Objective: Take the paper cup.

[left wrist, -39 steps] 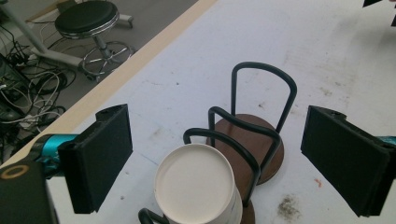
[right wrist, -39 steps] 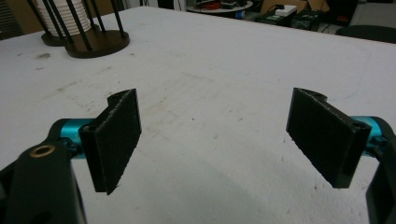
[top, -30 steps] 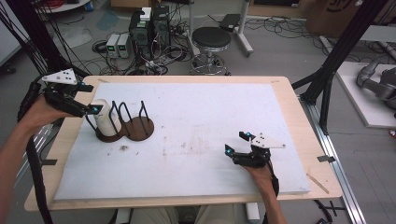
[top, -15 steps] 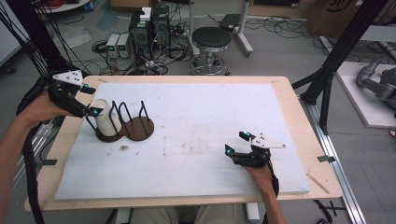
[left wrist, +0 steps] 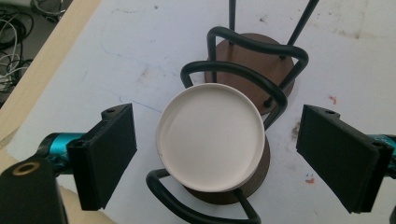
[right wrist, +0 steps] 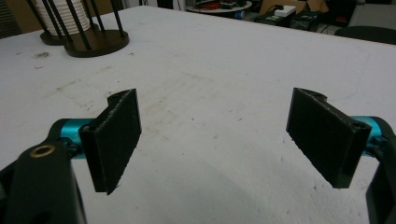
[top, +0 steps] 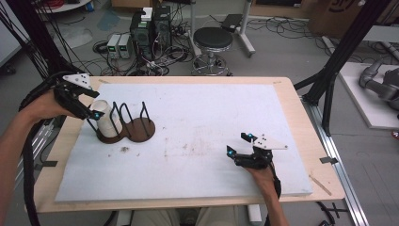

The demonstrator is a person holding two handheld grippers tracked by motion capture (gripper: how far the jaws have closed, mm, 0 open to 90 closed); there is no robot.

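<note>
A stack of cups (top: 107, 123) is sitting in the left bay of a wire rack (top: 136, 123), which is standing at the left of the tabletop (top: 197, 117). The left claw (top: 94, 110) is hanging just above the stack, straddling it without touching. The right claw (top: 237, 147) is resting well apart, near the tabletop's front right.

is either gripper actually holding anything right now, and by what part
Nothing is held. The left gripper straddles the white cup in the wire rack, its closing pads clear of the rim. The right gripper is open over the table.
</note>
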